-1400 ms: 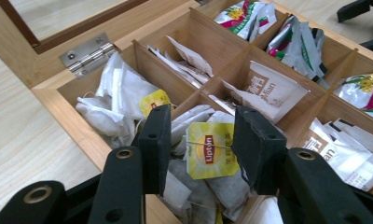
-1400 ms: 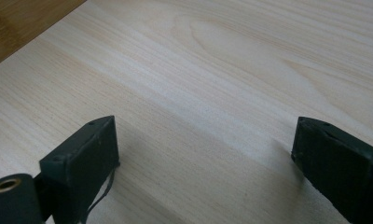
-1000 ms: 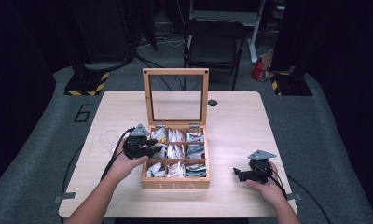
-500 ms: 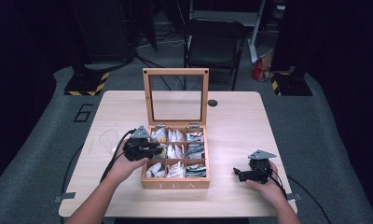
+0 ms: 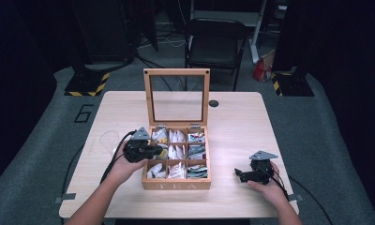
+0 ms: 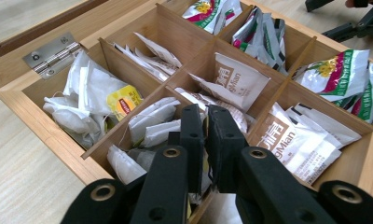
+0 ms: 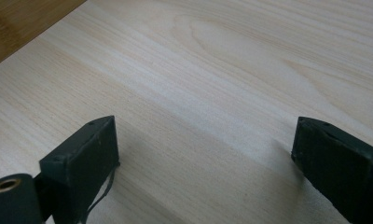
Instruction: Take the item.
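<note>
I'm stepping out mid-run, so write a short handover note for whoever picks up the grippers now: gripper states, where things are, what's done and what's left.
Left gripper: jaws have just been closing, now nearly together on a white tea bag in the middle cell of the tea box's left column.
Right gripper: open, holding nothing, resting on the table right of the box.
Box: lid up, all nine cells hold tea bags.
Done: lid open, bag pinched.
Left: probably lift the bag out; it has not yet left its cell.
</note>
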